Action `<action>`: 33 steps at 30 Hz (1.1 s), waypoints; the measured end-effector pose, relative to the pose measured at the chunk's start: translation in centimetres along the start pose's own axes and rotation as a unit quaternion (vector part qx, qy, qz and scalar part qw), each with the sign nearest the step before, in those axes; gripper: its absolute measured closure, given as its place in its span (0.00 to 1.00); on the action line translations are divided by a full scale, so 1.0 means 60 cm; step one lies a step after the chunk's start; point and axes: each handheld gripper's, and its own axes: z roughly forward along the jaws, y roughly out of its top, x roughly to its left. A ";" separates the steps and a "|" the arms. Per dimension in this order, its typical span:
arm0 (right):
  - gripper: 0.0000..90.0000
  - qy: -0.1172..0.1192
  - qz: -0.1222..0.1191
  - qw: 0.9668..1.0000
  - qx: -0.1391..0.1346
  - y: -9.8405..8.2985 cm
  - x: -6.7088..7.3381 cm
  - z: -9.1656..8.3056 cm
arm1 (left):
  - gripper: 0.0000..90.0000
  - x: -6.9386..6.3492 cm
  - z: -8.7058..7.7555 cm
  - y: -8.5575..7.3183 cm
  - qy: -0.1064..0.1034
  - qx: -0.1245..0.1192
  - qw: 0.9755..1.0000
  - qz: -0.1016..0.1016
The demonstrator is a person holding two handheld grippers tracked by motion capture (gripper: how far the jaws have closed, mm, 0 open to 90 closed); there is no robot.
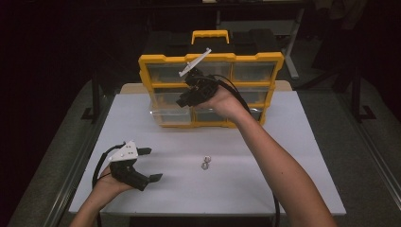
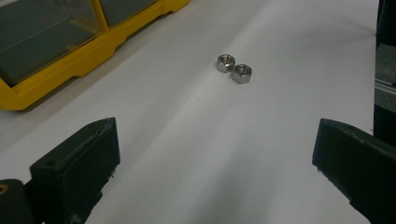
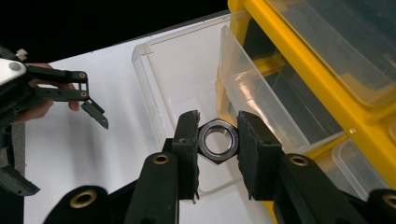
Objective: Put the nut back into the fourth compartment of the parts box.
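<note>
My right gripper point(image 3: 217, 122) is shut on a steel hex nut point(image 3: 217, 140), the two black pads pressing its flat sides. It hangs over a pulled-out clear drawer point(image 3: 168, 79) at the lower left of a yellow organizer point(image 1: 210, 57). From above, the right gripper point(image 1: 185, 100) hovers in front of that organizer. My left gripper point(image 1: 151, 164) rests low at the table's front left with its jaws wide open and nothing between them. Two more hex nuts point(image 2: 234, 69) lie side by side on the white table point(image 2: 261, 28), ahead of the left gripper point(image 2: 215, 154).
The organizer holds several clear drawers in a yellow frame point(image 3: 327, 88) with a black top and yellow handle point(image 1: 210, 34). The two loose nuts point(image 1: 206, 162) lie mid-table. A cable trails from each gripper. The floor around the table is dark.
</note>
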 end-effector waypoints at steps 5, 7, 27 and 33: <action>0.59 -0.004 0.004 1.000 -0.021 0.000 -0.006 -0.001 | 0.01 0.000 0.000 0.000 0.000 0.001 1.000 0.000; 0.53 -0.003 0.022 0.999 -0.028 0.001 -0.004 -0.008 | 0.01 0.000 0.000 0.000 0.000 0.001 1.000 0.000; 0.38 -0.012 0.009 0.999 -0.044 -0.051 0.014 -0.062 | 0.01 -0.003 0.004 0.001 -0.002 0.001 1.000 -0.001; 0.34 -0.013 0.013 0.999 -0.048 -0.073 0.018 -0.066 | 0.01 -0.004 0.005 0.000 -0.002 0.001 1.000 -0.002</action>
